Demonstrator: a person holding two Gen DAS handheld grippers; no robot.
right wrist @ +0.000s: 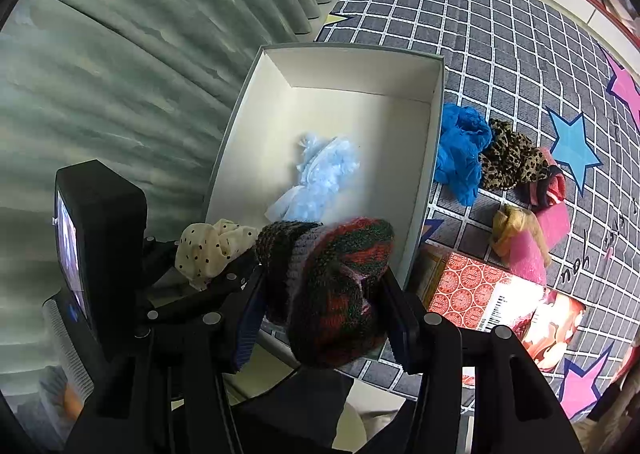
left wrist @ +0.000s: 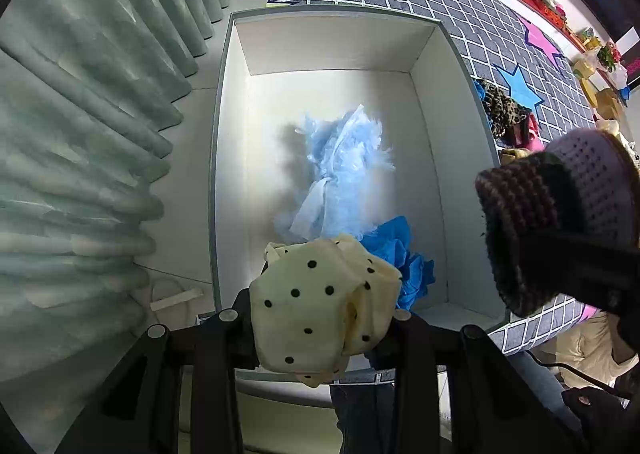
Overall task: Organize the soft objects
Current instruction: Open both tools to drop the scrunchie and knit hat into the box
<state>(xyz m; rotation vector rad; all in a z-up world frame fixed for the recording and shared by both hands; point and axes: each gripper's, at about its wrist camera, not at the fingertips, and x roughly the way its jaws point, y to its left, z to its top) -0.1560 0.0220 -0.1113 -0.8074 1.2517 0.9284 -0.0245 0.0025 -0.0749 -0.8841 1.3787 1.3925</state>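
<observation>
A white open box (left wrist: 332, 46) (right wrist: 436, 142) stands on a grey checked mat. A light blue fluffy cloth (left wrist: 344, 166) (right wrist: 320, 174) lies inside it, with a bright blue cloth (left wrist: 400, 254) beside it in the left wrist view. My left gripper (left wrist: 320, 318) is shut on a cream cloth with black dots (left wrist: 316, 302) (right wrist: 208, 246), held over the box's near end. My right gripper (right wrist: 324, 302) is shut on a dark red and green knitted piece (right wrist: 340, 286) (left wrist: 560, 214), held above the box's near right corner.
On the mat (right wrist: 500, 34) right of the box lie a bright blue cloth (right wrist: 460, 150), a leopard-print cloth (right wrist: 508, 154), a red and pink piece (right wrist: 552, 190) and a doll-like item (right wrist: 516, 238). A red patterned carton (right wrist: 480, 294) sits nearer. Green curtains (left wrist: 80, 134) hang left.
</observation>
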